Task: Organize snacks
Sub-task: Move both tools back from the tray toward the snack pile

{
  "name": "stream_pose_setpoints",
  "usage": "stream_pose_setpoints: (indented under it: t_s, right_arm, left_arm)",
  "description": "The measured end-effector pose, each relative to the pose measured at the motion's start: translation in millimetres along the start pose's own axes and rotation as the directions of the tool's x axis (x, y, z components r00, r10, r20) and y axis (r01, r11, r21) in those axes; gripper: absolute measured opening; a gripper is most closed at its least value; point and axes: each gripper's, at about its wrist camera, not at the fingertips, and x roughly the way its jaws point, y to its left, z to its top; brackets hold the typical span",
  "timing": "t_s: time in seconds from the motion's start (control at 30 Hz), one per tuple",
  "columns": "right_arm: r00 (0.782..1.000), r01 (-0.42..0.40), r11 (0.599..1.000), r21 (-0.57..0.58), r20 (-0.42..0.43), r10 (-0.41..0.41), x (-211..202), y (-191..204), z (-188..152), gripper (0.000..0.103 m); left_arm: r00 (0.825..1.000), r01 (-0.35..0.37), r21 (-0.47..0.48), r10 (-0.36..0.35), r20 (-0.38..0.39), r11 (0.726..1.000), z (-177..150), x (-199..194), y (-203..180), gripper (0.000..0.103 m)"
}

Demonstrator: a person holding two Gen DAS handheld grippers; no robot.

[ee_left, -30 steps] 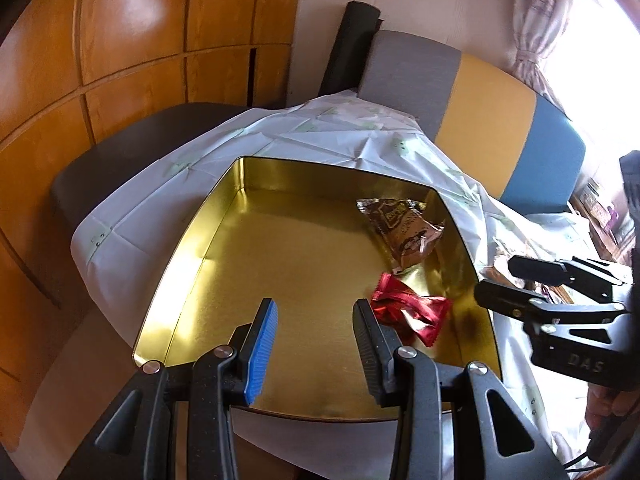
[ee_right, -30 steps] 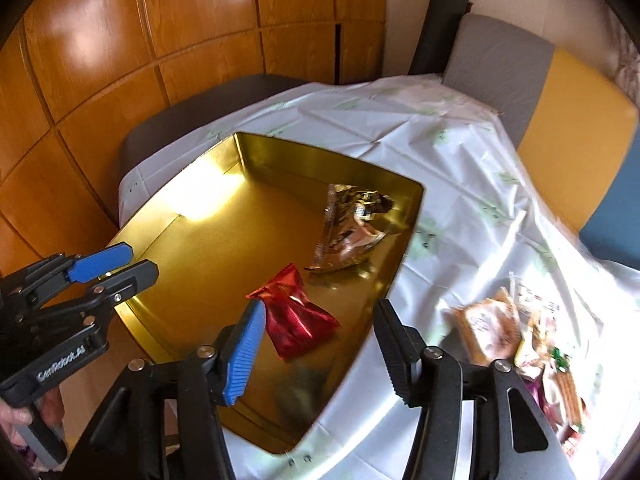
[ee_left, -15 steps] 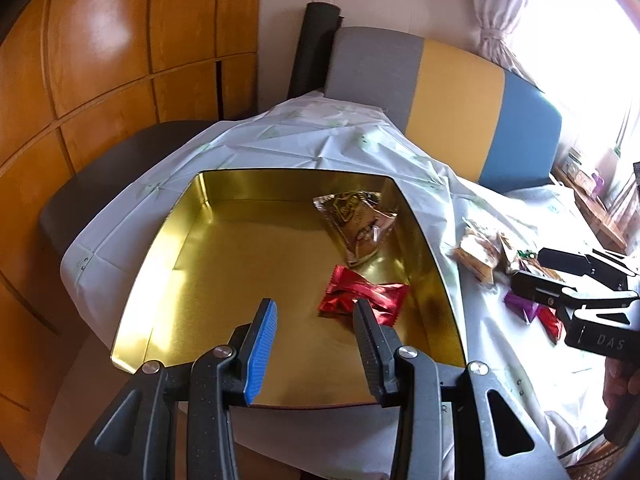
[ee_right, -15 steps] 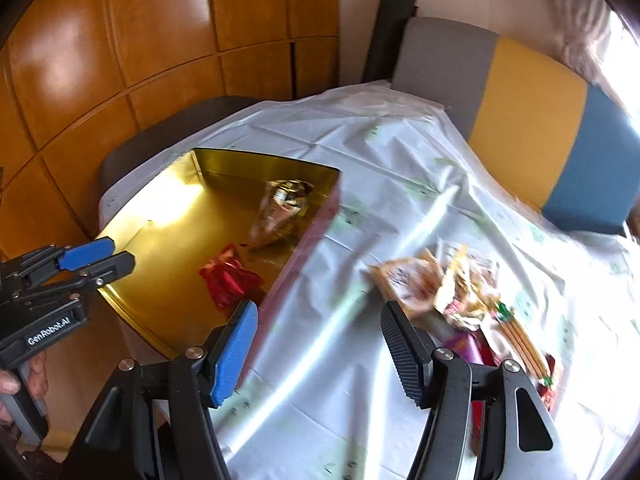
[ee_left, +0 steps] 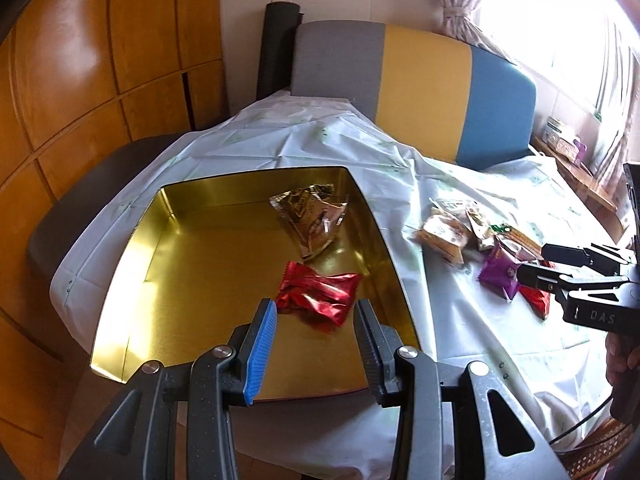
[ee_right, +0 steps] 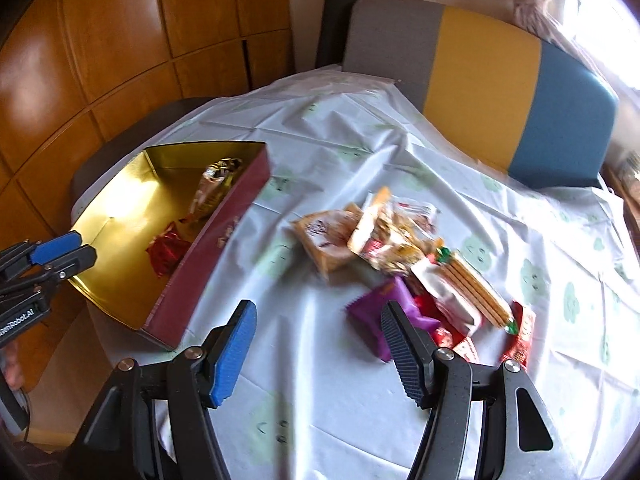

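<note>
White tablecloth; gold tin beside snack pile; left gripper fingers narrow, right gripper fingers wider, both empty

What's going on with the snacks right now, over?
Left gripper open, empty, over the tin. Right gripper open, empty, jaws just widened, above the snack pile. Red packet and gold packet in tin. Nothing blocking.
</note>
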Motion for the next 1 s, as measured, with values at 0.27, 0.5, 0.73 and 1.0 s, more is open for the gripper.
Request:
stream_pose_setpoints:
  t_s: [0.27, 0.5, 0.73, 1.0]
  right_arm:
    - [0.998, 0.066, 0.997, 0.027, -0.008, -0.066, -8.4, -37.9, -10.3, 0.070]
    - [0.986, 0.161, 0.983, 0.091, -0.053, -0.156, -10.2, -97.4, -24.3, 0.071]
    - [0.976, 0.212, 0.950, 0.227, -0.089, -0.197, -5.7, -161.0, -48.5, 0.071]
    - [0.985, 0.170, 0.920, 0.354, -0.097, -0.145, -5.6, -186.6, -54.2, 0.072]
  left_arm:
    - [1.000, 0.016, 0.056, -0.016, -0.014, 0.998, 0.5, 3.0, -19.7, 0.041]
    - [0.998, 0.064, 0.133, -0.063, -0.017, 0.989, 11.8, 2.7, -44.1, 0.041]
    - [0.989, 0.148, 0.240, -0.139, -0.055, 0.960, 31.2, 10.8, -84.6, 0.040]
    - [0.963, 0.259, 0.278, -0.224, -0.150, 0.925, 59.6, 50.4, -132.4, 0.039]
